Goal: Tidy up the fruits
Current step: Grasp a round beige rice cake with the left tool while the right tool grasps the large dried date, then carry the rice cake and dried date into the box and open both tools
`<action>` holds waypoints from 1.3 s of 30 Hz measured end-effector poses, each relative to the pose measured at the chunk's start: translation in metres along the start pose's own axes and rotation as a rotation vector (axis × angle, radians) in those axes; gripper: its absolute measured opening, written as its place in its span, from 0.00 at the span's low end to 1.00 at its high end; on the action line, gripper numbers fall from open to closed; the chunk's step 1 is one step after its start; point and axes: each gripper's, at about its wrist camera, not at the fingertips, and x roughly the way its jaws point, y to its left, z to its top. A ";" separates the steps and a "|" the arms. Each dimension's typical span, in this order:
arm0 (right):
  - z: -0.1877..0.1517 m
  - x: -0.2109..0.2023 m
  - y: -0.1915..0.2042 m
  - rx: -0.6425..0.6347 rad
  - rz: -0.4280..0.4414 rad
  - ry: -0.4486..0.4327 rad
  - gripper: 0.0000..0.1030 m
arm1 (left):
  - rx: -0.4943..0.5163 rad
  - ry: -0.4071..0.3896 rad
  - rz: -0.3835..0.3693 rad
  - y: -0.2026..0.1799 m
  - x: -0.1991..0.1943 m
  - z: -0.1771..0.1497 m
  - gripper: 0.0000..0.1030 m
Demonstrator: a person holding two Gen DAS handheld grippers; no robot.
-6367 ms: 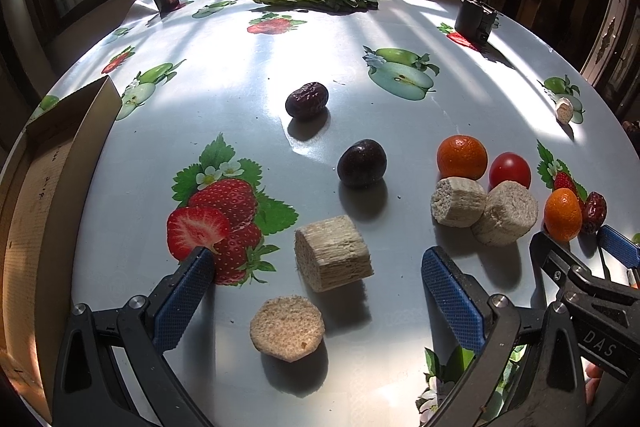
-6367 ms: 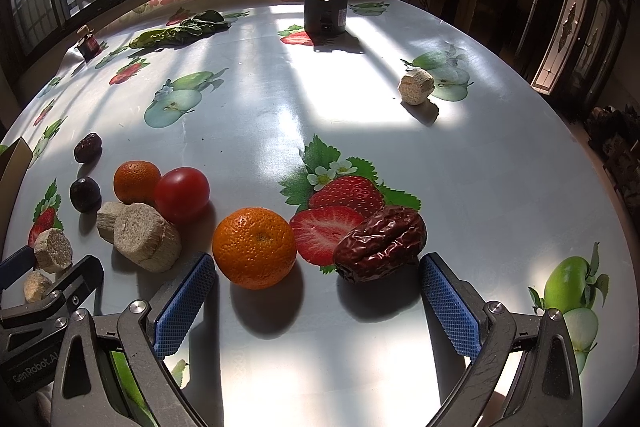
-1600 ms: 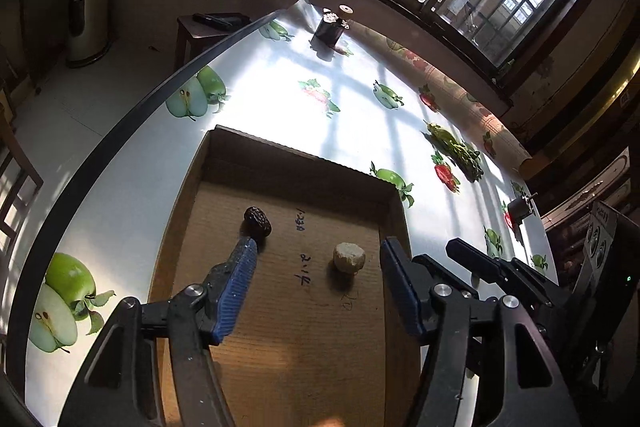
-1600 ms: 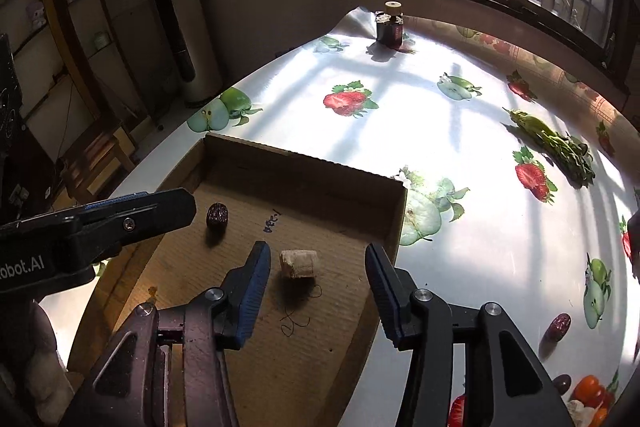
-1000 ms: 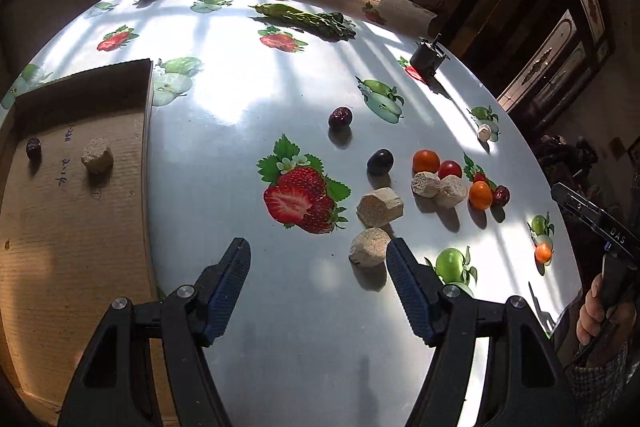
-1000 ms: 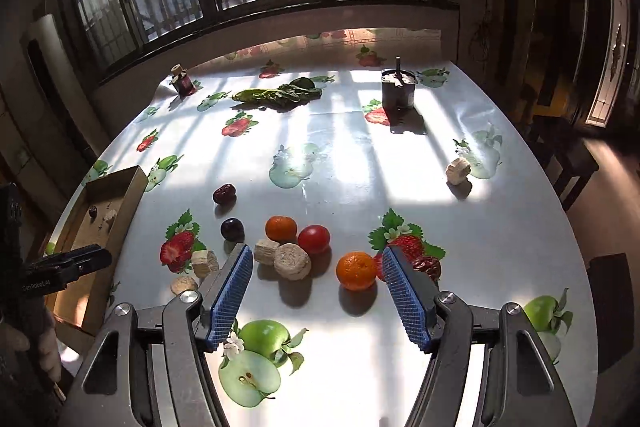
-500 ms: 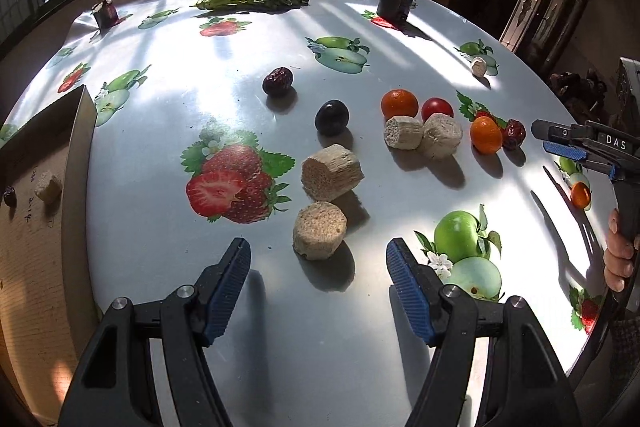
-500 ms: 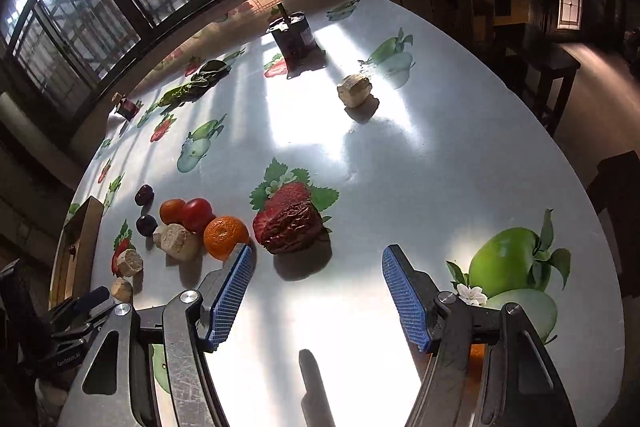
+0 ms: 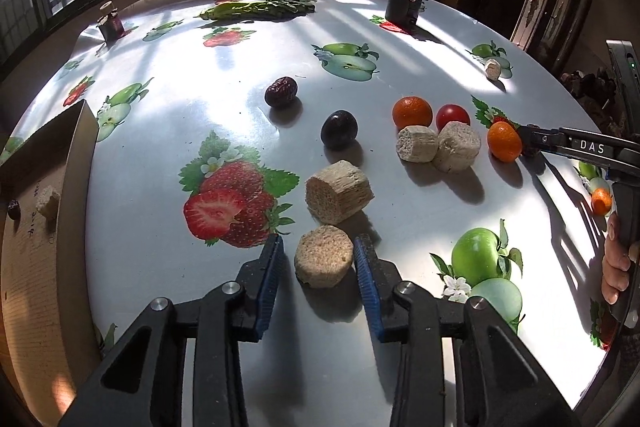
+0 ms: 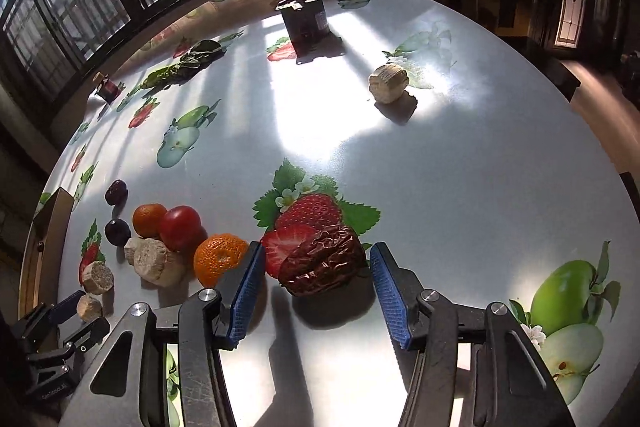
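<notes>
My left gripper (image 9: 318, 267) straddles a round tan sponge-like chunk (image 9: 323, 261) on the table; the blue pads stand close on both sides with small gaps. My right gripper (image 10: 316, 283) straddles a wrinkled red date (image 10: 322, 265), pads apart from it. An orange mandarin (image 10: 220, 259) sits just left of the right gripper's left pad. A cardboard box (image 9: 28, 267) at the left holds a small date (image 9: 14, 209) and a tan chunk (image 9: 47, 201).
On the table are a bigger tan chunk (image 9: 338, 191), a dark plum (image 9: 339, 129), another date (image 9: 281, 91), a mandarin (image 9: 412, 113), a tomato (image 9: 453, 115), two tan chunks (image 9: 438, 145), leafy greens (image 9: 260, 9), a dark can (image 10: 306, 23) and a lone chunk (image 10: 388, 78).
Both grippers have come down and forward to the table. The left jaws have narrowed around the round tan chunk. The right jaws have narrowed around the wrinkled date.
</notes>
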 end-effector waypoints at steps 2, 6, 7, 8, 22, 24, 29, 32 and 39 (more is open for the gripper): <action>-0.001 -0.001 0.001 -0.007 -0.013 -0.007 0.46 | -0.012 -0.004 -0.017 0.004 -0.002 -0.001 0.26; -0.004 -0.004 0.002 -0.004 -0.010 -0.014 0.45 | -0.045 -0.009 -0.049 0.010 -0.011 -0.005 0.26; -0.005 -0.007 0.002 0.000 -0.003 -0.018 0.45 | -0.050 -0.019 -0.055 0.011 -0.017 -0.007 0.26; -0.006 -0.011 0.003 -0.001 0.000 -0.025 0.45 | -0.052 -0.029 -0.058 0.012 -0.022 -0.007 0.26; -0.021 -0.077 0.093 -0.190 0.125 -0.120 0.46 | -0.198 -0.150 -0.084 0.078 -0.101 -0.023 0.26; -0.022 -0.081 0.121 -0.237 0.167 -0.122 0.46 | -0.224 -0.150 -0.043 0.102 -0.107 -0.024 0.26; -0.026 -0.081 0.198 -0.356 0.281 -0.107 0.46 | -0.307 -0.115 0.074 0.173 -0.112 -0.021 0.26; -0.032 -0.074 0.248 -0.435 0.338 -0.091 0.46 | -0.352 -0.098 0.147 0.215 -0.109 -0.017 0.26; -0.051 -0.033 0.362 -0.629 0.400 -0.024 0.46 | -0.490 0.025 0.210 0.294 -0.073 -0.018 0.26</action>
